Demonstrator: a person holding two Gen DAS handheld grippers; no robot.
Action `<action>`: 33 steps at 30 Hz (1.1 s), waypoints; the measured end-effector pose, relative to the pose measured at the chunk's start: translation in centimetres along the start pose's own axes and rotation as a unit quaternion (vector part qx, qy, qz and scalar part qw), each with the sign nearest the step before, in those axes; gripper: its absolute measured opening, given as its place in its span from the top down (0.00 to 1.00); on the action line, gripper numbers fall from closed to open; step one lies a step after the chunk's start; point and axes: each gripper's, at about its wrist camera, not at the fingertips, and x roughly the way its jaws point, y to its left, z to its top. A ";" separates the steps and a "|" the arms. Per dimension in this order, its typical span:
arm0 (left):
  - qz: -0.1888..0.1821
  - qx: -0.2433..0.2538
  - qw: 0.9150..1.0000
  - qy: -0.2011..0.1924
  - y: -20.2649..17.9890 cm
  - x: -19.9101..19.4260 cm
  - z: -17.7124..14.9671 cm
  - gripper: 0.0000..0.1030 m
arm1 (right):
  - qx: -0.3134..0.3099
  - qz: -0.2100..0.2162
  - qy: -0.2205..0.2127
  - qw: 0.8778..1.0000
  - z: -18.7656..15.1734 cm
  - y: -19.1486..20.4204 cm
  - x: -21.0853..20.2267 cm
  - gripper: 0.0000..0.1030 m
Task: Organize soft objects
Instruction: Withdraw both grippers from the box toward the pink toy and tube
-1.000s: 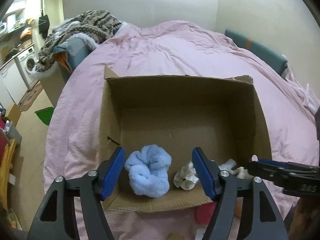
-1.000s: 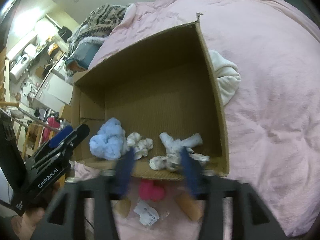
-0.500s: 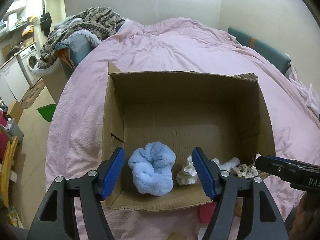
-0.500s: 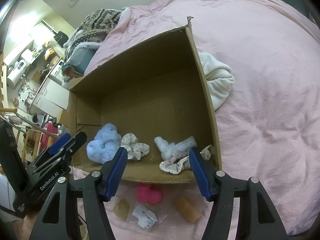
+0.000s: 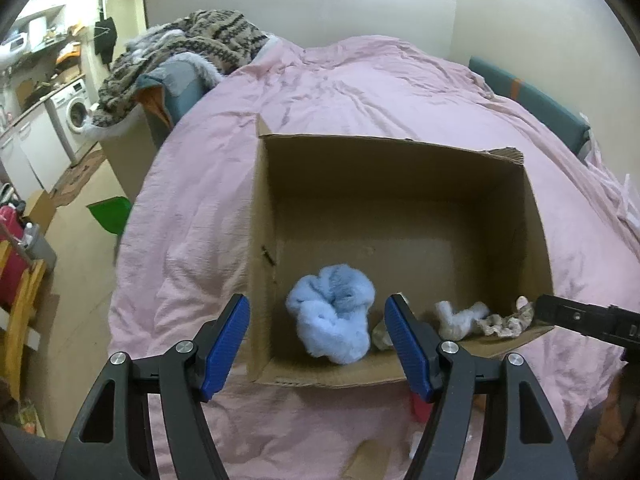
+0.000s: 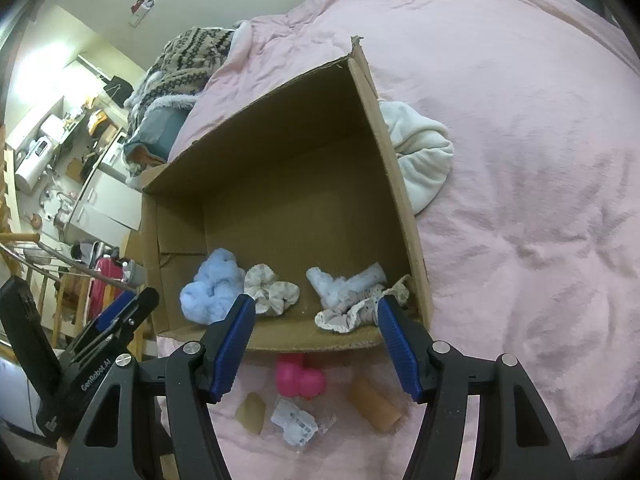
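Where gripper [image 5: 318, 330] overlaps, scrunchie [image 5: 382, 334] half-hidden.

Cardboard box [image 5: 392, 168] rear half bare (open top), soft items [image 6: 212, 292] crowding front wall

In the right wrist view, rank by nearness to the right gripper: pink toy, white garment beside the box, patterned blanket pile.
From the right gripper:
1. Pink toy, on the bedspread just under the fingers.
2. White garment, outside the box's right wall.
3. Patterned blanket pile, far upper left.
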 end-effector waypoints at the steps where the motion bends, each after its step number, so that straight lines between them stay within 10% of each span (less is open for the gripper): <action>1: 0.004 0.000 1.000 0.000 0.1 -0.1 0.0 0.35 | 0.000 0.000 0.002 1.000 0.1 0.0 0.1 0.35; 33: 0.006 -0.039 0.995 0.090 2.2 -1.9 -5.4 0.35 | 0.026 -0.096 0.055 0.994 -4.0 -2.3 -0.3 0.35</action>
